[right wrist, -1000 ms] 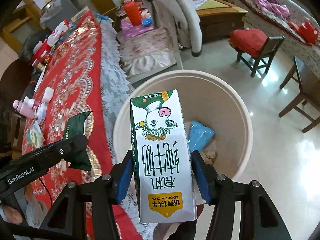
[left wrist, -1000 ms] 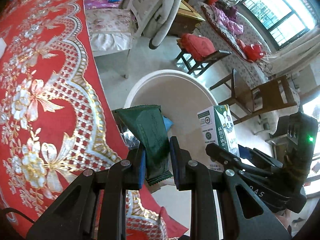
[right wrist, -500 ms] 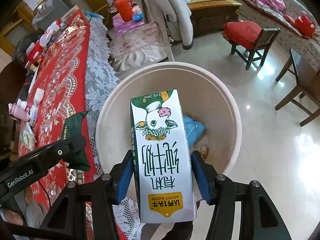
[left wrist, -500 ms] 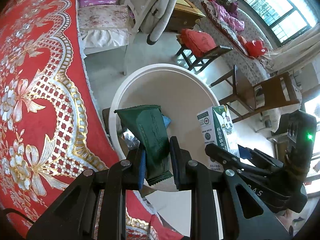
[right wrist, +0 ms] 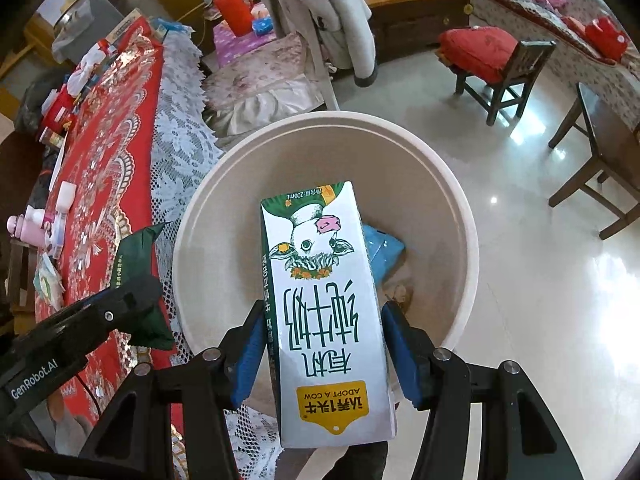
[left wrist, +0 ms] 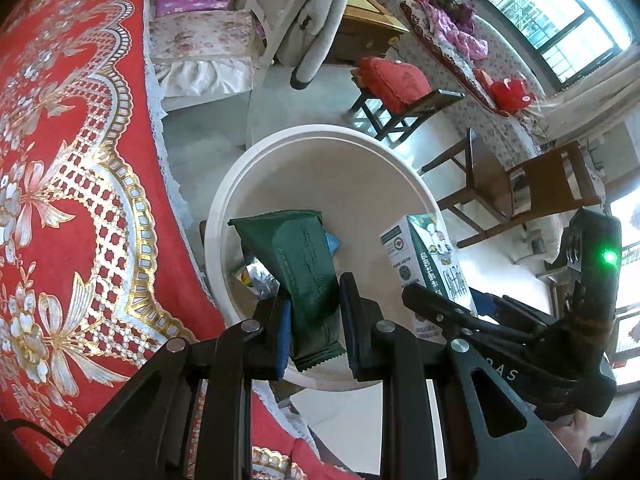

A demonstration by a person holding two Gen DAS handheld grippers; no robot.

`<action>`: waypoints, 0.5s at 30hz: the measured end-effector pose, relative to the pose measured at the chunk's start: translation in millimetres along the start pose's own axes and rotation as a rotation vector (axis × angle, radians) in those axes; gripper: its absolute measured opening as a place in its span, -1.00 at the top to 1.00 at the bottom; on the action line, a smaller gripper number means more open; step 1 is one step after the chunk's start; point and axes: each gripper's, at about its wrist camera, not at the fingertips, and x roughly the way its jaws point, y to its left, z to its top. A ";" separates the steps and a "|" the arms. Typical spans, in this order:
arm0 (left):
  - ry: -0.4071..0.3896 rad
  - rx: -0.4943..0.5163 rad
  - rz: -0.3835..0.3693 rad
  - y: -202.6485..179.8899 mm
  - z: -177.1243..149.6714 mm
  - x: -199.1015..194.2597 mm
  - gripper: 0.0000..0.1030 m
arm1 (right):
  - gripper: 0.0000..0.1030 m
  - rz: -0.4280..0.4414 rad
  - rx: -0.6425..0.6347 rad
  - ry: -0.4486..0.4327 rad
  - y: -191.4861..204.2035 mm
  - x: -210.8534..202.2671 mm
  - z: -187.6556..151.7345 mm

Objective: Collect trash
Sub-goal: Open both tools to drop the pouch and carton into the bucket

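Dark green foil, a snack wrapper (left wrist: 308, 276), stands pinched between the blue pads of the left tongs (left wrist: 314, 320), which are closed on it just above the near rim of the cream bin (left wrist: 320, 136). Beside it, the right tongs (right wrist: 324, 356) are clamped partway open on the sides of a white and green milk carton (right wrist: 324, 300), held upside down over the mouth of the bin. Inside the bin a blue packet (right wrist: 384, 248) and some scraps lie at the bottom, with bare wall all around. The bin stands on the pale tiled floor (right wrist: 540, 300), hard against the lace edge of the red tablecloth (left wrist: 60, 200) that drapes the surface on the left. To the right the floor is open up to 2 wooden chairs (right wrist: 592, 152).
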 end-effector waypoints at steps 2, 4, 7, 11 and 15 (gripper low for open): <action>0.002 0.001 -0.009 -0.6 0.4 1.3 0.59 | -0.07 0.001 0.008 0.002 -0.9 0.4 0.1; 0.004 0.000 -0.021 0.6 1.2 2.0 0.51 | -0.07 -0.003 0.020 0.005 -2.9 0.9 0.3; 0.001 -0.007 -0.047 0.6 1.4 1.6 0.12 | -0.08 -0.006 0.038 0.012 -6.0 1.4 -0.1; -0.006 -0.016 -0.052 1.8 1.2 -0.6 -0.06 | -0.10 -0.010 0.048 0.019 -7.3 1.5 -1.7; -0.019 -0.007 -0.030 4.8 -3.6 -8.4 -0.06 | -0.11 -0.011 0.040 0.022 -4.8 1.0 -3.1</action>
